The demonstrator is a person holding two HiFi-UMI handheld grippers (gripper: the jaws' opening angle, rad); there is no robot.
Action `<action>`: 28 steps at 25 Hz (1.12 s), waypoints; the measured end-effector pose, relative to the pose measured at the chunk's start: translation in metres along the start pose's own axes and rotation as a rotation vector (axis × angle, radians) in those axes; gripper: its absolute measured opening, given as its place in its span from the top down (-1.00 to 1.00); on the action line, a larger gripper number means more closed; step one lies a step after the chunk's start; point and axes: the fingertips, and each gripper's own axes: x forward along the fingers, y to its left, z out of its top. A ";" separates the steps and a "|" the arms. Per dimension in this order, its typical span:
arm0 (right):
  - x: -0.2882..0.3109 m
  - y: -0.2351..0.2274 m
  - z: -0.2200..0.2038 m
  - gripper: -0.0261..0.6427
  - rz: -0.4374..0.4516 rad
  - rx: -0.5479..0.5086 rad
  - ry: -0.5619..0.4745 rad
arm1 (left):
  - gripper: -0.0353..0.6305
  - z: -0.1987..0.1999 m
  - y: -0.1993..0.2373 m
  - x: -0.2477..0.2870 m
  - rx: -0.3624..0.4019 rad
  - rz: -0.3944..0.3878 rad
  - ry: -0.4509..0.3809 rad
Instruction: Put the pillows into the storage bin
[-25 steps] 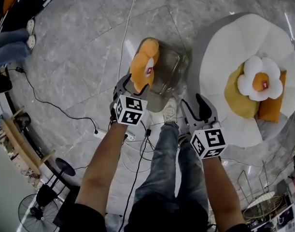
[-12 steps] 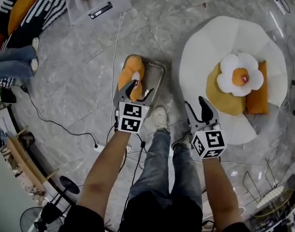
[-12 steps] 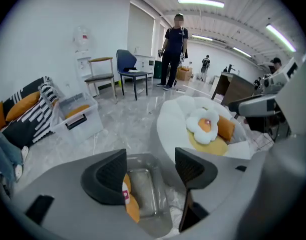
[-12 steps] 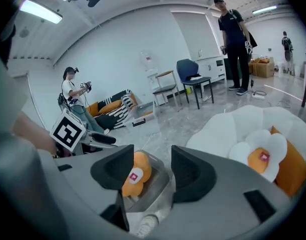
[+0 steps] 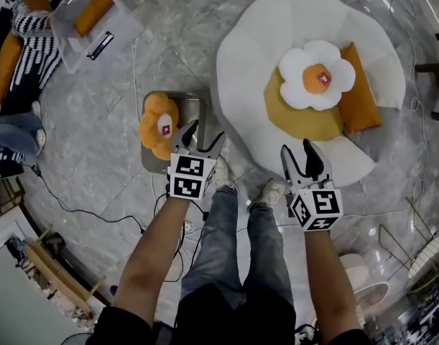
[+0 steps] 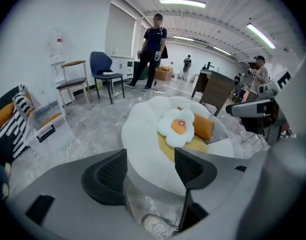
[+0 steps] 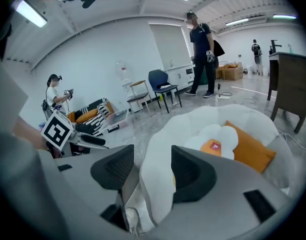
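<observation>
**Holding both grippers empty, one pillow in the bin**

Nearest to you, your shoes [image 5: 223, 175] stand on the grey stone floor [image 5: 111, 157], between your two arms. Your left gripper [image 5: 205, 136] has its jaws apart and they are closing a little. Nothing is between them; its own view shows only the floor and a shoe in the gap. Your right gripper [image 5: 297, 156] has its jaws apart too, and it is also empty.

Just beyond the left gripper is the clear bin [image 5: 195, 105]. The orange flower pillow [image 5: 159, 124] lies in it, at its left side. In the head view the left gripper overlaps the bin's near right corner.

Beyond the right gripper is the big white seat [image 5: 244, 56], just beside the bin. Three pillows lie on it. The white flower pillow [image 5: 316, 74] rests on top of the yellow pillow [image 5: 299, 119], and the orange pillow [image 5: 360, 92] lies touching them on the right.

Farther to the left, well apart from you, stands a second clear box [image 5: 98, 21] with something orange inside. Striped cushions [image 5: 29, 38] lie behind it.
</observation>
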 end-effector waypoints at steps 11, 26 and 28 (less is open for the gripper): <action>-0.073 -0.096 -0.045 0.18 -0.130 0.136 -0.026 | -0.05 0.020 -0.111 0.057 0.009 -0.125 0.045; -0.076 -0.177 -0.066 0.19 -0.266 0.247 -0.082 | -0.05 0.039 -0.164 0.155 0.044 -0.261 0.123; -0.066 -0.182 -0.065 0.19 -0.271 0.255 -0.102 | -0.05 0.037 -0.159 0.174 0.062 -0.265 0.131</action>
